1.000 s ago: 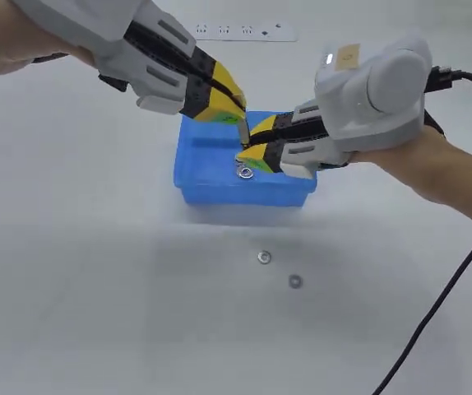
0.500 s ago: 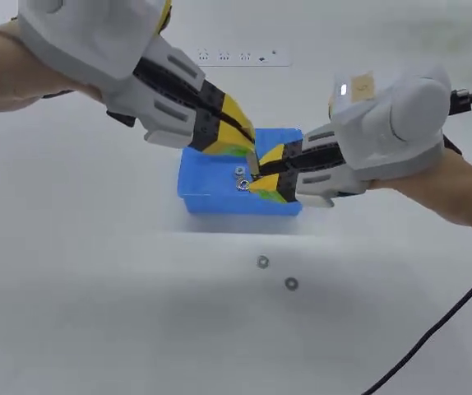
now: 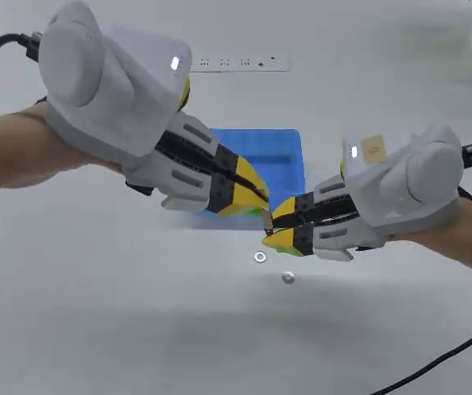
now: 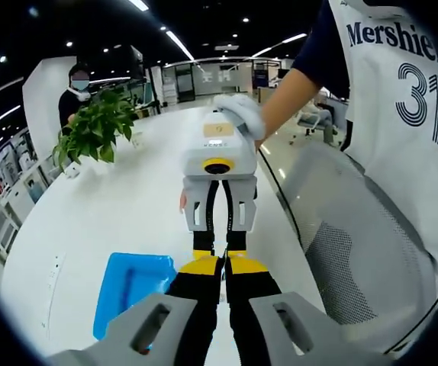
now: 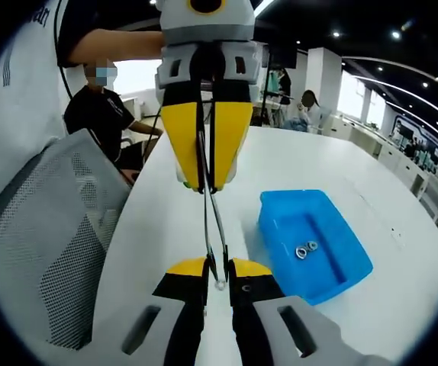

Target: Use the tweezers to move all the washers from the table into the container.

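The left claw [image 3: 259,202] has come back from over the container [image 3: 281,156]. A second ago its tip hung above the blue tray's inside; now it sits just outside the near wall, at about 6 o'clock of the container. Its jaws are pressed together on the upper end of the tweezers [image 5: 210,221], whose two thin arms run down out of them in the right gripper view.

That view also shows a pair of washers [image 5: 305,249] lying on the container floor, so the last drop looks finished.

Two more wait on the table [image 3: 96,329], both at roughly 6 o'clock of the claw tips. One loose washer [image 3: 259,257] is just below them, and the other loose washer [image 3: 289,278] is a little further on, toward 5 o'clock.

The right claw [image 3: 275,229] has made the same retreat and meets the left one tip to tip. Its jaws are closed in on the tweezers' lower end, seemingly squeezing the arms together. Whether anything sits at the tweezer tips is too small to tell.

The pair has likely swung over for the next pickup, with two washers left to fetch, so the task is about half done.
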